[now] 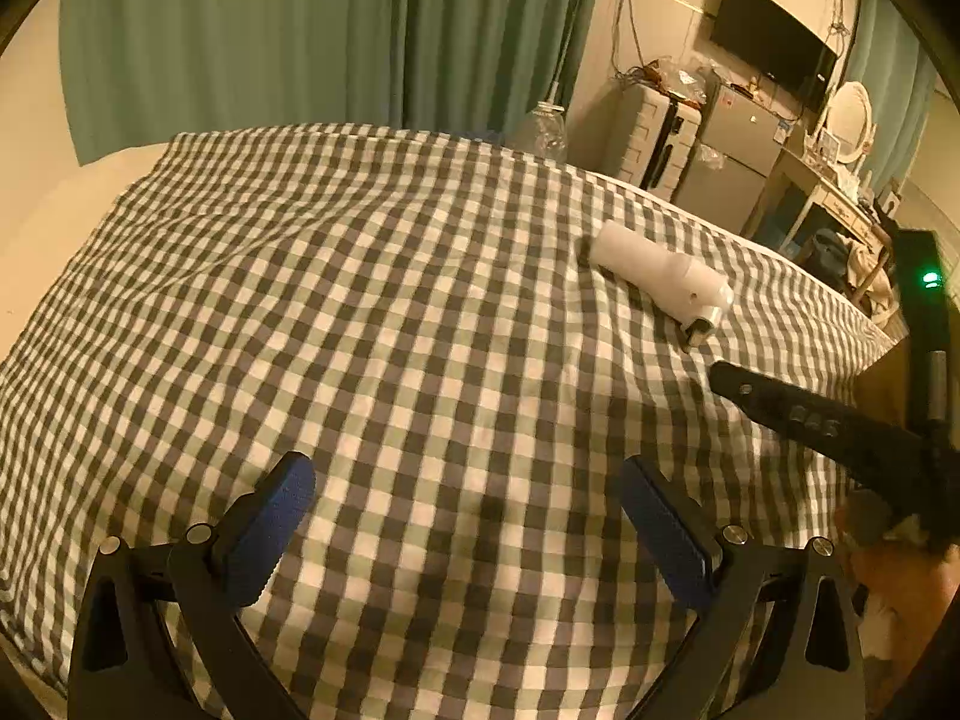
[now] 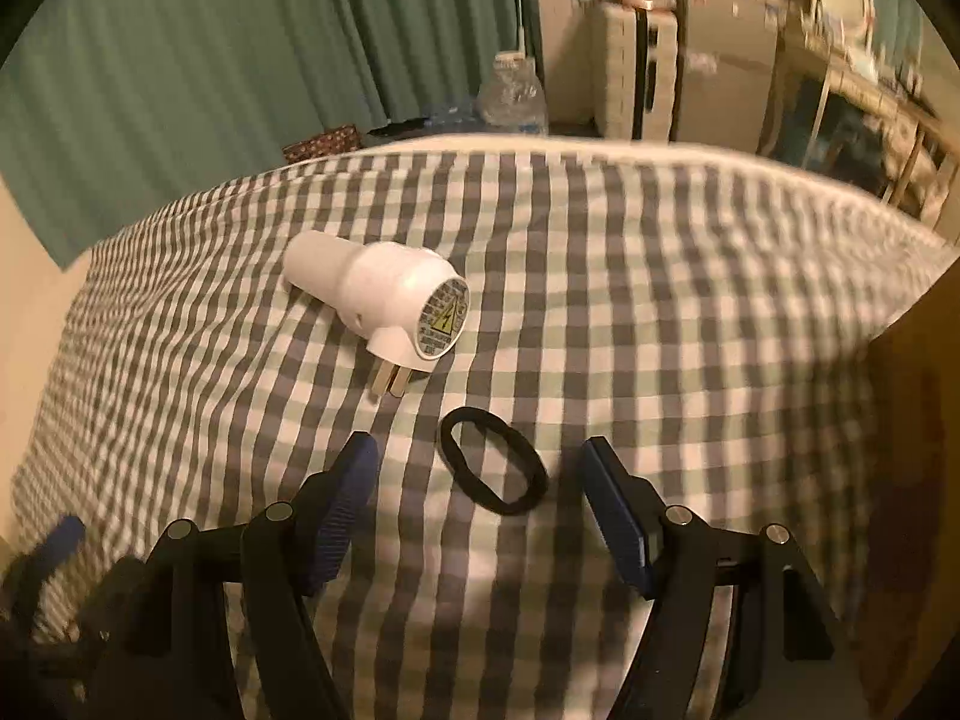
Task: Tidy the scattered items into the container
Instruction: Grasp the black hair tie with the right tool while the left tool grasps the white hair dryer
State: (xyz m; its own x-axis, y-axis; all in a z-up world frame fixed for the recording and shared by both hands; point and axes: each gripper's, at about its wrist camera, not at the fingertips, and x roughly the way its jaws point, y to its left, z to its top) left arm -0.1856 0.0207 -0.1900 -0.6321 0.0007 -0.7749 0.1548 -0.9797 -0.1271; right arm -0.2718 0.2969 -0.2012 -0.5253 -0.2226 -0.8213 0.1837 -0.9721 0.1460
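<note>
free: checked bedspread [image 1: 372,312] left | obstacles: white plug adapter [image 2: 384,294], black hair band [image 2: 493,467]

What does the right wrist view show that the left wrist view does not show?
Only the right wrist view shows the black hair tie, lying flat between the open fingers of the right gripper, and the warning sticker on the white plug device. Only the left wrist view shows the open, empty left gripper and the wall television. Both show the plug device, the checkered bedcover and the green curtain.
</note>
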